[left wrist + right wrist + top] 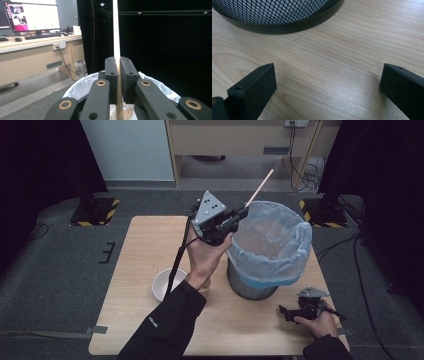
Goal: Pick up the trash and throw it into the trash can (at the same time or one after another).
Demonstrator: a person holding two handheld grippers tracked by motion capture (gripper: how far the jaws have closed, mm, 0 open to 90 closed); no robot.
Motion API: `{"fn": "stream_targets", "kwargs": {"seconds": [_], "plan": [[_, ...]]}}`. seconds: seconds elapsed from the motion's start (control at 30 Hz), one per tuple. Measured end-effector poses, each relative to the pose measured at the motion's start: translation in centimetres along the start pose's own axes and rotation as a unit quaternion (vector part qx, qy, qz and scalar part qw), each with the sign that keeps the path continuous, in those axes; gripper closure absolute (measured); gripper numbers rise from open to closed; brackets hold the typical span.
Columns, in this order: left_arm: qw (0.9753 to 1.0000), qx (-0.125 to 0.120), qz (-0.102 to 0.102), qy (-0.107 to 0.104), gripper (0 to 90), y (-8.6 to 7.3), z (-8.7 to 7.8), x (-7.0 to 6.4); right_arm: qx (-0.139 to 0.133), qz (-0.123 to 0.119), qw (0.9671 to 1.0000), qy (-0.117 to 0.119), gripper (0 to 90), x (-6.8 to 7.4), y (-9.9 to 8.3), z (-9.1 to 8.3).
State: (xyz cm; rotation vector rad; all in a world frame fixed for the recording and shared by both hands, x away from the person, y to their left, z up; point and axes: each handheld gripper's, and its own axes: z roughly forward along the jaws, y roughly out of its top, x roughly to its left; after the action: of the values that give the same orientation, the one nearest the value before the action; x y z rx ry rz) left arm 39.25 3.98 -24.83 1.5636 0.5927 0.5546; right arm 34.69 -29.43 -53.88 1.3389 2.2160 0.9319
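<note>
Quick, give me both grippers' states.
Left gripper: shut on the stick, above the bin.
Right gripper: open, holding nothing, low over the table.

Lab or office recording space, black curtains (30,165) around a light wooden table (145,250), hazard-striped black stand bases (95,212) on grey carpet, lit computer monitor (32,16) and keyboard on a long beige desk (32,42), trailing cables

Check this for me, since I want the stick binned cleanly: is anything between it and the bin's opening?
Nothing visible: the left gripper holds the stick over the rim of the lined bin.
</note>
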Motion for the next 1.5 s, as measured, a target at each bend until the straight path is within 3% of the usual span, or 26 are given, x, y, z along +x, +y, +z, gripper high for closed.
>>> {"fn": "stream_targets", "kwargs": {"seconds": [0.43, 0.97, 1.07, 1.27, 1.33, 1.5], "plan": [[0.9998, 0.013, 0.011, -0.003, 85.0, 0.0, 2.6, -0.6, 0.0, 0.0, 1.0, 0.0, 1.1, 0.0, 0.0, 0.0], [0.9988, 0.041, 0.006, -0.026, 84.5, -0.2, 6.4, -1.0, 0.0, -0.001, 1.0, 0.0, 1.1, 0.0, 0.0, 0.0], [0.9987, 0.042, 0.013, -0.027, 76.4, -0.2, 6.8, -0.9, 0.0, -0.001, 1.0, 0.0, 1.0, 0.0, 0.0, 0.0], [0.9989, 0.039, 0.014, -0.024, 59.6, -0.3, 6.5, -0.5, 0.0, -0.001, 1.0, 0.001, 1.0, 0.0, 0.0, 0.0], [0.9989, 0.037, 0.008, -0.026, 55.8, -0.3, 5.9, -0.2, 0.0, -0.001, 1.0, 0.001, 1.0, 0.0, 0.0, 0.0], [0.9991, 0.037, 0.019, -0.008, 48.6, -0.5, 3.1, 0.9, 0.0, -0.001, 1.0, 0.001, 1.0, 0.0, 0.0, 0.0]]}}
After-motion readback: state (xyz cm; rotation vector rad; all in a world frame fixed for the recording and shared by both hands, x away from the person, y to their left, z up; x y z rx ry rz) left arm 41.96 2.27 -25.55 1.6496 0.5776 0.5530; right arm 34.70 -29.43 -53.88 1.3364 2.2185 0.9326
